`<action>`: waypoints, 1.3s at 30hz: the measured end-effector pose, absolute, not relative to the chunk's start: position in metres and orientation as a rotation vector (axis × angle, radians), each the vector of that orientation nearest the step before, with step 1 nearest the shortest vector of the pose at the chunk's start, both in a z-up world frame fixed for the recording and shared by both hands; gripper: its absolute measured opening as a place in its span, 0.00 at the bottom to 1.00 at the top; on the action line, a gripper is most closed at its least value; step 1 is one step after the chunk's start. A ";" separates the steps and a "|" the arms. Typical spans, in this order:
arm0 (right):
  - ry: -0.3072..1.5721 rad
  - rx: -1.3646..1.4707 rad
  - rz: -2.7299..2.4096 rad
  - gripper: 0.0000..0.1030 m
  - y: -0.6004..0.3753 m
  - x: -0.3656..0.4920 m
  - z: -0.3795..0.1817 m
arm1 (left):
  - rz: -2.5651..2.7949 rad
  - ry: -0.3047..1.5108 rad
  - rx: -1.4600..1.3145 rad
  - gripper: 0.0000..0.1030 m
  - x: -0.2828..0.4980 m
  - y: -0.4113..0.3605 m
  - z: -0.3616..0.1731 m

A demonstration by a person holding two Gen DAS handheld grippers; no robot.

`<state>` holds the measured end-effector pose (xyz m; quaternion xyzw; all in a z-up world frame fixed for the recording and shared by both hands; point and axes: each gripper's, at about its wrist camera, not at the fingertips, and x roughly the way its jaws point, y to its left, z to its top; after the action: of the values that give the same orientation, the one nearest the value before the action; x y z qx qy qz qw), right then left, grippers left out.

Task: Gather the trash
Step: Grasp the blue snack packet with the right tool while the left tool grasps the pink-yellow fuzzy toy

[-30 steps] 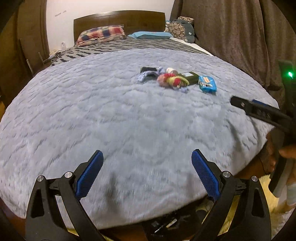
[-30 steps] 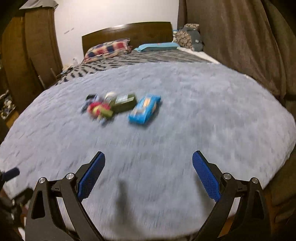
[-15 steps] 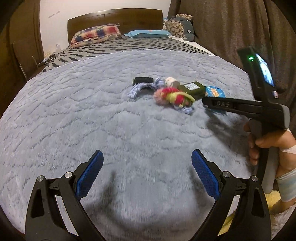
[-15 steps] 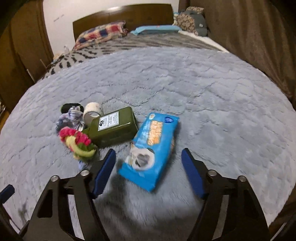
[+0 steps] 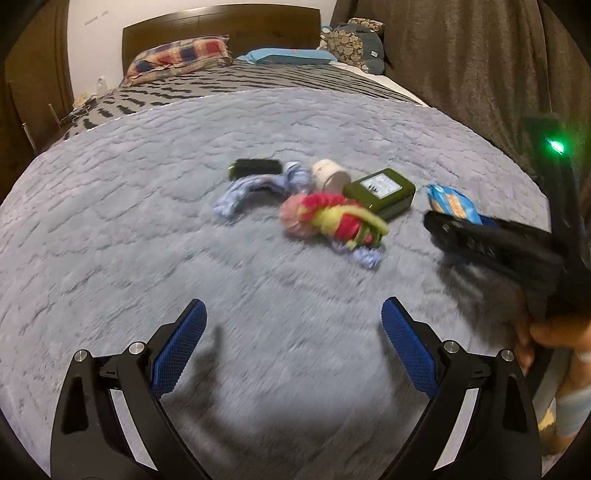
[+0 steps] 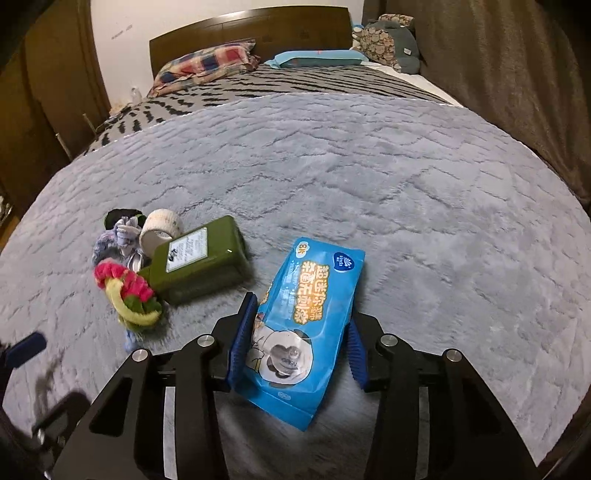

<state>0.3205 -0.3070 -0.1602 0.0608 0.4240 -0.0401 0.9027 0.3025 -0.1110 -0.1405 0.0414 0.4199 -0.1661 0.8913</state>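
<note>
A blue wipes packet [image 6: 314,295] lies on the grey blanket [image 6: 406,184]. It sits between the blue pads of my right gripper [image 6: 301,310], whose jaws are closing and touch both of its long edges. The left wrist view shows that packet [image 5: 450,201] partly behind the right gripper's dark body [image 5: 487,243]. To its left lie a green bottle [image 6: 199,258], a tape roll [image 6: 160,229], a pink and yellow knitted toy [image 6: 125,291], a bluish cloth [image 6: 118,236] and a black item [image 6: 120,216]. My left gripper [image 5: 293,304] hovers open over bare blanket, short of the toy [image 5: 328,219].
At the head of the bed are a checked pillow [image 6: 207,66], a blue pillow [image 6: 317,57] and a wooden headboard [image 6: 258,29]. Brown curtains [image 6: 517,74] hang along the right side. A wardrobe [image 6: 48,92] stands at the left. The bed's edge runs just behind both grippers.
My right gripper came forward over the blue packet and its jaws narrowed from wide open until they touched the packet's edges. My left gripper moved forward toward the pile, still open.
</note>
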 end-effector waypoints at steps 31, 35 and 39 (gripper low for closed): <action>0.807 0.130 -0.010 0.44 -0.327 0.260 -0.144 | -0.349 0.825 0.225 0.68 0.334 -0.152 -0.121; 0.778 0.118 0.004 0.43 -0.318 0.248 -0.130 | -0.352 0.793 0.221 0.68 0.311 -0.141 -0.105; 0.754 0.113 0.021 0.43 -0.309 0.231 -0.118 | -0.352 0.771 0.203 0.68 0.276 -0.122 -0.092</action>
<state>0.2314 -0.3090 -0.1178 0.0550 0.3681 0.0100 0.9281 0.2764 -0.1222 -0.0919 0.0985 0.3736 -0.1707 0.9064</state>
